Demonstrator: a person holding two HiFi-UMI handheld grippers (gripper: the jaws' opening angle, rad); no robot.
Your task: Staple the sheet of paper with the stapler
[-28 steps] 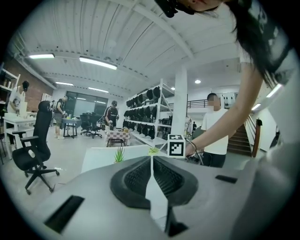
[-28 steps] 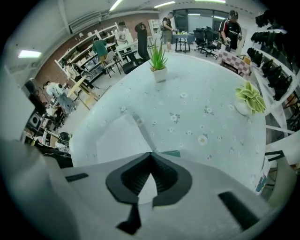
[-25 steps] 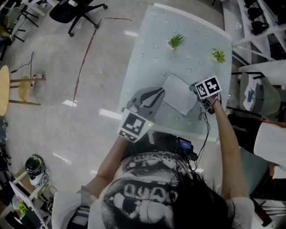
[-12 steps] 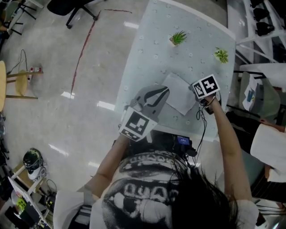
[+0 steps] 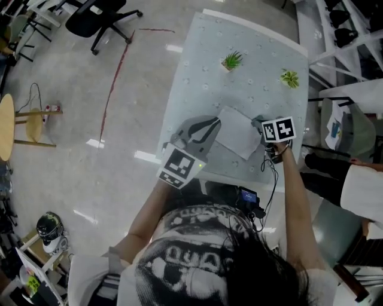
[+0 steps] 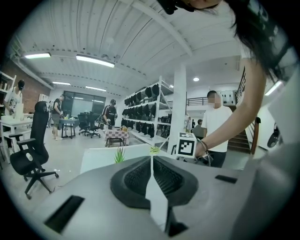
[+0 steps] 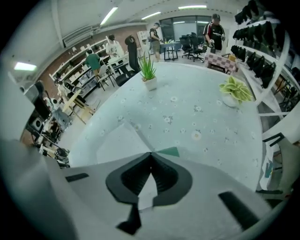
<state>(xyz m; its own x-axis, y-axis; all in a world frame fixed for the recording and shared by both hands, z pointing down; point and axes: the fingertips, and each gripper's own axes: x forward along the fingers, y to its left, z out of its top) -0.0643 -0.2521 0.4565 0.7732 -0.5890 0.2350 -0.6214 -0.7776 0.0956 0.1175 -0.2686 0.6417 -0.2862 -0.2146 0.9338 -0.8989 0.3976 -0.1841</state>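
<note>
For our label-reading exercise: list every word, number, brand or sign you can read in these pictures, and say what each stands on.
Nothing legible anywhere.
Marker cubes on the left gripper and right gripper: black-and-white square patterns, no letters.
Person's black T-shirt with white print: too distorted to read.
White sheet of paper: no print visible.

A glossy grey floor [image 5: 72, 149] carries glints of ceiling light and a thin red line [image 5: 114, 77]. A black office chair [image 5: 99, 15] stands at the top, and a round wooden table [image 5: 5, 125] at the left edge has a power strip [image 5: 51, 109] near it. The pale, flower-patterned counter [image 5: 257, 48] bears a spiky potted plant [image 5: 232, 60] and a leafy one [image 5: 290, 77] — white shelving racks [image 6: 150, 110] line the hall under strip lights [image 6: 93, 60].
</note>
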